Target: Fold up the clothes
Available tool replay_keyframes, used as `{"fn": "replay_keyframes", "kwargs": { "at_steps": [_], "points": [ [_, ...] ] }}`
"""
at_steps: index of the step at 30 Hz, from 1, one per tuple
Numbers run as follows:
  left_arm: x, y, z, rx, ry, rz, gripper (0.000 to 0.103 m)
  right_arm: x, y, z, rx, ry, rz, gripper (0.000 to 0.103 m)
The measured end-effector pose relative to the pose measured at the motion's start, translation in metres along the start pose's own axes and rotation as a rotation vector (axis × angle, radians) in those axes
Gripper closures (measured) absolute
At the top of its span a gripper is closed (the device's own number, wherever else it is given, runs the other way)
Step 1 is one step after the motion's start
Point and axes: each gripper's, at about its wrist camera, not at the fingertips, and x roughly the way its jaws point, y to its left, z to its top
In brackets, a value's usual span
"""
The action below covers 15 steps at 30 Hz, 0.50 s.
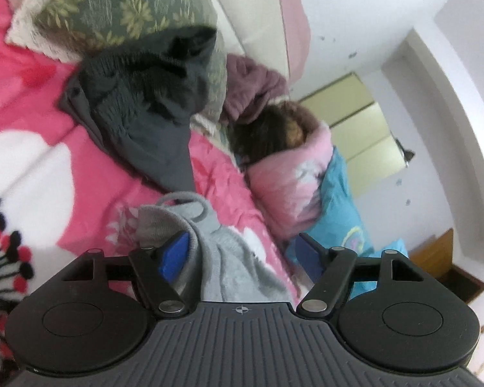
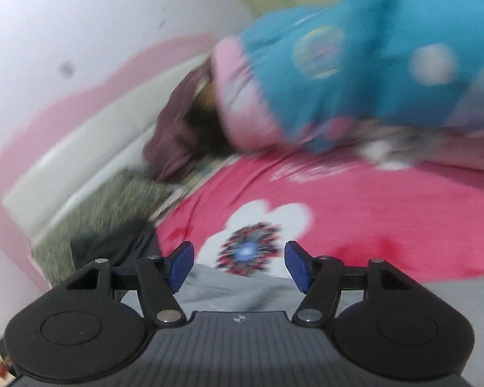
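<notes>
A light grey knit garment [image 1: 229, 258] lies on the pink flowered bedspread [image 1: 48, 122] just in front of my left gripper [image 1: 242, 254]. Its blue pads stand apart, and the cloth runs between them; only the left pad [image 1: 174, 254] looks to touch it. In the right wrist view the same grey garment [image 2: 242, 287] lies low under my right gripper [image 2: 238, 266], whose blue pads are wide apart with nothing pressed between them. A dark grey garment [image 1: 145, 109] lies crumpled further back on the bed.
A green leaf-print pillow [image 1: 119, 6] leans at the headboard. A maroon cloth [image 1: 255, 87], a pink fur-trimmed jacket [image 1: 290, 180] and a blue patterned quilt [image 2: 355, 58] are piled along the wall side. The right wrist view is blurred.
</notes>
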Motion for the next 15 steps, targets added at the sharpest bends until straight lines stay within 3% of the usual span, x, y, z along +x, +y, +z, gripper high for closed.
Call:
{"fn": "replay_keyframes", "kwargs": {
  "at_steps": [5,7,11,15],
  "points": [
    [-0.032,-0.028,-0.004,0.044,-0.128,-0.04,0.031,-0.145,-0.064,0.004,0.141,-0.147,-0.052,0.035],
    [-0.037,-0.043,-0.011,0.061,-0.122,-0.061,0.031,-0.202,-0.087,0.001,0.214,-0.205,-0.056,0.031],
    [-0.034,-0.08,-0.043,0.108,0.008,-0.138,0.031,-0.268,-0.121,-0.018,0.329,-0.224,-0.091,0.024],
    [-0.006,-0.117,-0.106,0.188,0.255,-0.185,0.031,-0.262,-0.148,-0.052,0.423,-0.12,-0.113,0.017]
  ]
}}
